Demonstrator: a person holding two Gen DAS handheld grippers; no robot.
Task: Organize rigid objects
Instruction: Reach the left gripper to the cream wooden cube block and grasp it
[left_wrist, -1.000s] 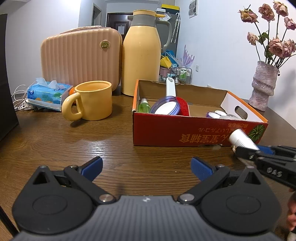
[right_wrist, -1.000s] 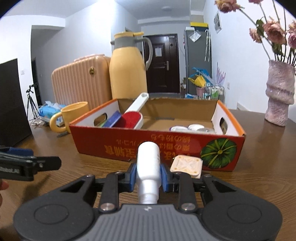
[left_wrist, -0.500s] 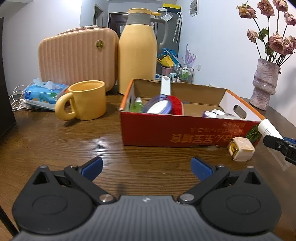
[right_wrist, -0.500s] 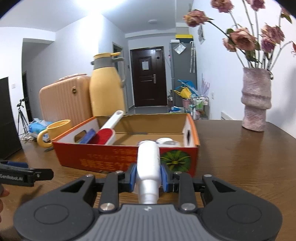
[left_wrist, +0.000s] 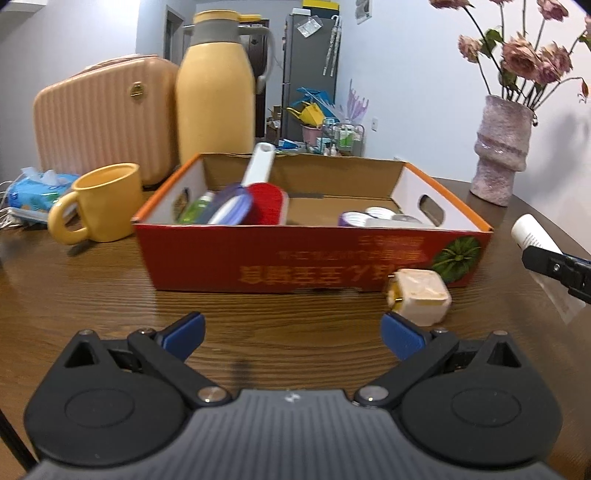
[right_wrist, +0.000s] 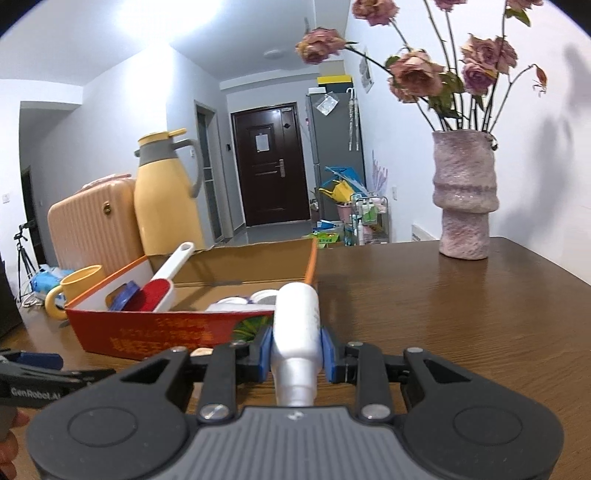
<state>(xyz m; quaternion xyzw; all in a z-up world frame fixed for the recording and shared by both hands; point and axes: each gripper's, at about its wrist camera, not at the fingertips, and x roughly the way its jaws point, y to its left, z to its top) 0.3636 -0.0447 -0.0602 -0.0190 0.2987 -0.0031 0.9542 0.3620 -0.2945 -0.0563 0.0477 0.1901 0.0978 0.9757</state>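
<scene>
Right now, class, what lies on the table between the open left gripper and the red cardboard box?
In the left wrist view, only a cream square block lies before the red cardboard box, ahead of the left gripper.

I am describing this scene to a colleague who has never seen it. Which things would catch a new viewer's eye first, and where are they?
First, the white bottle clamped in the right gripper, in front of the red cardboard box on the wooden table. Behind the box stand a tall yellow thermos jug and a yellow mug to its left. A pink vase of dried roses rises at the table's far right.
</scene>
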